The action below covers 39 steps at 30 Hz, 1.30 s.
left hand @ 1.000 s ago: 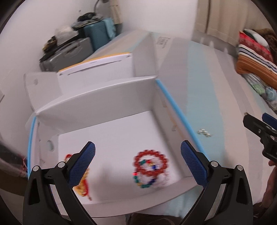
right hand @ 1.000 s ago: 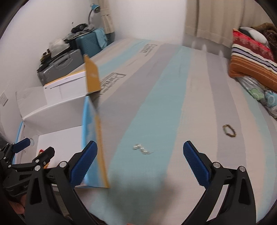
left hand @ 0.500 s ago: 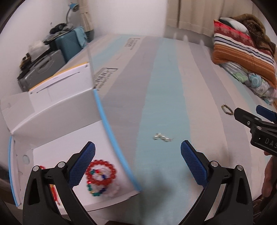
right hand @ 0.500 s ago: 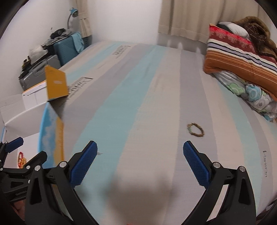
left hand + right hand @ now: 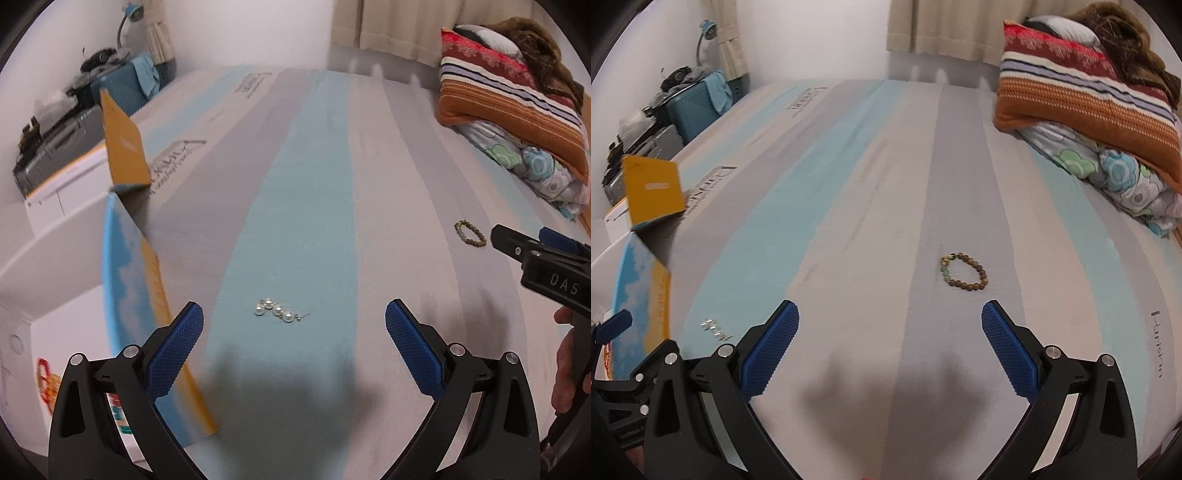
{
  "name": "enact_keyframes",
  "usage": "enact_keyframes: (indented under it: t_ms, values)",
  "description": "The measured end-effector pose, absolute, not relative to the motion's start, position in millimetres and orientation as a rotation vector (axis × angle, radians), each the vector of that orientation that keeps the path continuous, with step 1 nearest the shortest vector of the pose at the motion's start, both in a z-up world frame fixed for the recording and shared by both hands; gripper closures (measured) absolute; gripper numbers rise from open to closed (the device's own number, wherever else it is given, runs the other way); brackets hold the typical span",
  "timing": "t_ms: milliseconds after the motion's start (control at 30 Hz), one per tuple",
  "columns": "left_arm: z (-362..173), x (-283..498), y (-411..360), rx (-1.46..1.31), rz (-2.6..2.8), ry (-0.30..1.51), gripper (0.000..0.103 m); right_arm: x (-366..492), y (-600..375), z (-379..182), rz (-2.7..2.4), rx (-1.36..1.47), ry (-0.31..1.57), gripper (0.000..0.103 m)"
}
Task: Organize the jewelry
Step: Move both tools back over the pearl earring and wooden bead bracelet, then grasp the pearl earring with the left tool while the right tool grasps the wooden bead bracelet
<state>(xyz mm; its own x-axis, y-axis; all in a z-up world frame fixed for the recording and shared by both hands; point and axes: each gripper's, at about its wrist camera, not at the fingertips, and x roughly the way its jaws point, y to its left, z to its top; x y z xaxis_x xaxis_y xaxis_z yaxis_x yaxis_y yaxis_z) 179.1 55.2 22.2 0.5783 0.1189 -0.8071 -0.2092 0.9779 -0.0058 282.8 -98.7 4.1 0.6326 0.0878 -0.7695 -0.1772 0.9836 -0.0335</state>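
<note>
A short string of white pearls [image 5: 277, 311] lies on the blue stripe of the mattress, just ahead of my left gripper [image 5: 294, 334], which is open and empty. The pearls [image 5: 716, 329] also show at the lower left of the right wrist view. A brown bead bracelet [image 5: 964, 271] lies ahead of my right gripper [image 5: 890, 338], also open and empty. That bracelet [image 5: 470, 233] sits far right in the left wrist view, near the right gripper's tip [image 5: 509, 242]. An open box [image 5: 122, 258] at the left holds colourful bead jewelry [image 5: 46, 384], mostly hidden.
Folded striped blankets and a floral quilt [image 5: 1089, 103] are piled at the far right of the mattress [image 5: 849, 184]. The box's yellow flap [image 5: 652, 190] stands up at the left. Suitcases and clutter [image 5: 679, 110] sit beyond the left edge. A hand [image 5: 569, 365] holds the right gripper.
Both grippers have swung right, away from the box and out over the mattress. The pearls now lie ahead of the left gripper, the brown bracelet ahead of the right.
</note>
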Motion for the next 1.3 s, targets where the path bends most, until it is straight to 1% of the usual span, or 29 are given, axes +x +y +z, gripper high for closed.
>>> enact_keyframes:
  t_ms: [300,433,500,633,767,867,967,1033,1067,1100,1133,1167,1200,1233,1267,1300]
  values:
    - [-29.3,206.0,62.7,-0.134,0.258,0.967,0.006,342.8,-145.0,-42.6,0.136,-0.007,0.935,0.008]
    - [-46.7,214.8,63.8,-0.135,0.256,0.988,0.006,362.6,-148.7,-67.8,0.135,-0.035,0.973,0.008]
    - [-52.1,220.0,61.9,-0.119,0.262,0.974,0.006,370.2,-149.0,-77.3,0.132,-0.057,0.984,0.012]
    - [-61.4,223.8,64.9,-0.144,0.260,0.975,0.006,385.6,-151.6,-90.7,0.129,-0.065,0.998,0.013]
    - [-69.5,226.5,71.2,-0.170,0.276,0.999,0.006,398.0,-152.1,-102.7,0.140,-0.073,1.019,0.021]
    - [-73.9,228.4,76.8,-0.200,0.281,1.006,0.007,401.7,-153.1,-110.0,0.138,-0.069,1.029,0.024]
    - [-75.6,229.3,74.7,-0.178,0.294,1.001,0.010,403.3,-150.4,-112.3,0.129,-0.096,1.034,0.030]
    - [-77.1,230.0,71.9,-0.166,0.292,1.005,0.013,403.8,-149.8,-111.8,0.136,-0.094,1.037,0.038]
    - [-77.6,230.3,70.8,-0.159,0.289,1.005,0.015,404.6,-150.2,-112.6,0.146,-0.086,1.046,0.043]
    - [-78.1,230.2,70.5,-0.154,0.289,1.005,0.017,405.1,-150.4,-114.4,0.150,-0.077,1.058,0.044]
    - [-78.2,230.5,70.6,-0.151,0.288,1.006,0.020,405.9,-151.1,-114.6,0.148,-0.074,1.057,0.045]
    - [-78.5,230.5,71.4,-0.153,0.288,1.006,0.026,405.7,-151.3,-115.2,0.146,-0.075,1.055,0.049]
    - [-78.4,230.3,72.4,-0.158,0.286,1.007,0.029,406.6,-151.3,-115.6,0.148,-0.076,1.058,0.054]
    - [-78.3,230.7,73.0,-0.159,0.285,1.007,0.036,406.2,-151.3,-115.8,0.153,-0.072,1.061,0.057]
    - [-78.2,230.9,73.4,-0.159,0.283,1.011,0.043,405.6,-151.5,-115.5,0.159,-0.066,1.062,0.064]
    - [-78.2,231.4,73.4,-0.157,0.281,1.013,0.045,405.6,-152.3,-115.4,0.162,-0.063,1.064,0.072]
